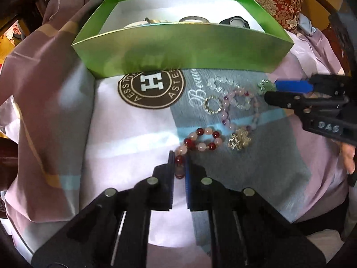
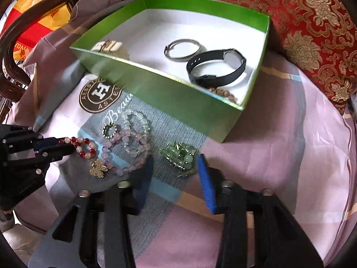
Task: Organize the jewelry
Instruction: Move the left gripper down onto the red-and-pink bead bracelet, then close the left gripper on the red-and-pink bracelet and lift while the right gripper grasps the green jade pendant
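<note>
Pink and grey patterned cloth (image 1: 111, 134) covers the surface I'm working over, with a red brocade cushion (image 2: 312, 33) behind. My left gripper (image 1: 179, 156) has its fingers nearly closed, pinching the near end of the red and pink bead bracelet (image 1: 202, 139), which lies on the cloth. My right gripper (image 2: 176, 167) has its fingers spread wide with nothing between them, just short of the green bead piece (image 2: 180, 154). Beyond, the green box (image 2: 178, 98) holds a black watch (image 2: 216, 69) and a silver bangle (image 2: 181, 50).
</note>
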